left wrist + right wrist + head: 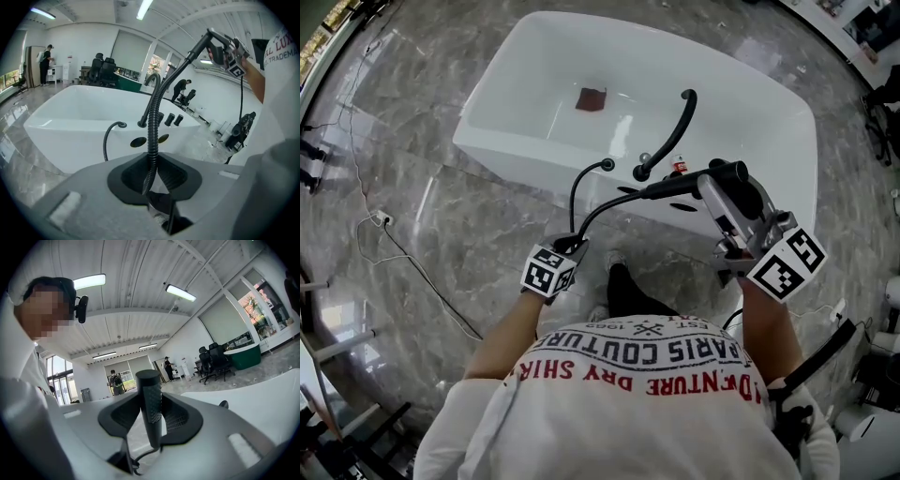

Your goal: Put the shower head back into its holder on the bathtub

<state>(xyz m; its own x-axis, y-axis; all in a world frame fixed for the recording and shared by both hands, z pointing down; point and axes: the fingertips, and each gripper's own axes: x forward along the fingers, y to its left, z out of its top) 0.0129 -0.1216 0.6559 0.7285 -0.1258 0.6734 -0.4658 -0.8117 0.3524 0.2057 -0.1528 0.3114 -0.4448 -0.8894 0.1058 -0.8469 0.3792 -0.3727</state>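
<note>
Head view: we see one bathtub (492,141), with our right gripper (705,186) clamped on the one shower head (661,189) over its near rim. Left gripper view: our left gripper (151,180) pinches the single hose (153,126), with three knobs (169,119) beyond. Right gripper view: both jaws squeeze that shower head.

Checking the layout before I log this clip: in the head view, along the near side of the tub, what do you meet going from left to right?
White floor cable, left gripper holding the hose, black shoe, right gripper holding the shower head.
</note>
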